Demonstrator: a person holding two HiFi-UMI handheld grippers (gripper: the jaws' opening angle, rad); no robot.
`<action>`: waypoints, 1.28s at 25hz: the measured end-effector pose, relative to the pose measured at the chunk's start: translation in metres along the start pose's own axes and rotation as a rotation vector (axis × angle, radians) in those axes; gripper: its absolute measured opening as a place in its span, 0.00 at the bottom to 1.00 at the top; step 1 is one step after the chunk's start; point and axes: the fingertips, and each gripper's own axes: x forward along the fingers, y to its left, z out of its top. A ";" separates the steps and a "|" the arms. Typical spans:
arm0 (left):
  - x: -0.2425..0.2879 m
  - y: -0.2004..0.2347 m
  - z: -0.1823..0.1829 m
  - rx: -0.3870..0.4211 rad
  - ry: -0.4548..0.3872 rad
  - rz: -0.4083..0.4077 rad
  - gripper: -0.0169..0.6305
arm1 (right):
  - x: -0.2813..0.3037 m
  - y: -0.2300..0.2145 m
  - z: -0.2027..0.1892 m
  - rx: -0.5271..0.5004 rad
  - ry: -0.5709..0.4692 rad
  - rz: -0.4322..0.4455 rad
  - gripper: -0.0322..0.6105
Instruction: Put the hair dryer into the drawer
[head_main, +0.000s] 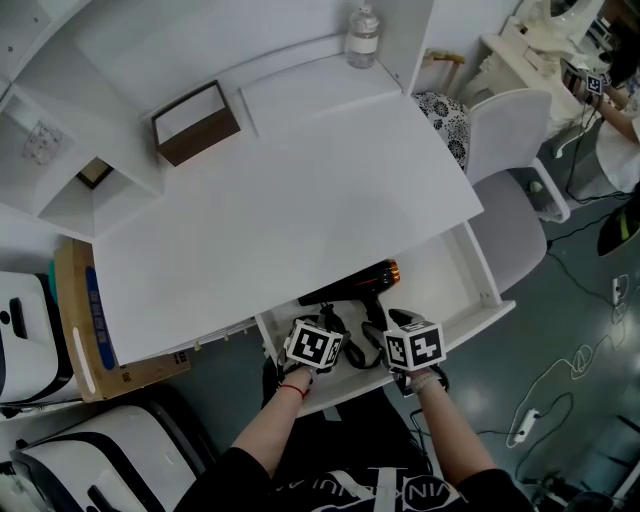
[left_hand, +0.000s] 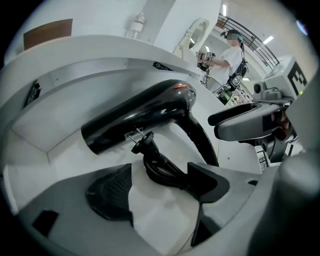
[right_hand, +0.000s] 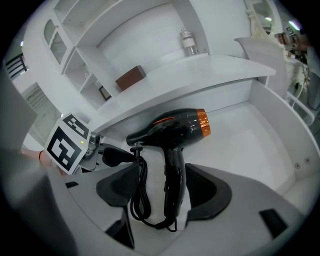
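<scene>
- Left gripper (left_hand: 159, 186): fingers spread wide. The coiled cord (left_hand: 162, 170) lies between them, nearer the right-hand pad (left_hand: 207, 182); the pads do not clamp it.
- The plug (left_hand: 141, 141) stands up off the coil, prongs toward the dryer body, just beyond the fingertips.
- Right gripper (right_hand: 161, 192): fingers also spread. The handle (right_hand: 174, 175) runs down the gap, close to the right-hand pad (right_hand: 210, 192); a loop of cord hangs beside the left-hand pad (right_hand: 117, 192). Neither pad looks to be pressing.
- Hair dryer (right_hand: 172, 127): black, lying on its side on the floor of the open drawer (head_main: 470, 275). Its handle points toward the grippers and its barrel runs crosswise past the fingertips. The orange nozzle ring (right_hand: 202, 122) faces the drawer's right end.
- The two grippers sit side by side over the drawer's front edge, left over the cord, right over the handle.
- Beyond: white desk top (head_main: 300, 200), its edge overhanging the back of the drawer.
- Far side of the desk: brown box (head_main: 195, 123) to the left, clear bottle (head_main: 363, 38) against the back.
</scene>
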 end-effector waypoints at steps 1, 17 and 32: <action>-0.001 0.000 0.000 0.001 -0.009 0.004 0.54 | -0.001 0.001 -0.001 -0.003 -0.002 -0.001 0.47; -0.051 -0.010 0.027 0.132 -0.257 0.062 0.16 | -0.017 0.013 0.001 -0.054 -0.105 -0.035 0.05; -0.122 -0.038 0.060 0.269 -0.528 -0.025 0.03 | -0.078 0.042 0.028 -0.124 -0.419 -0.050 0.05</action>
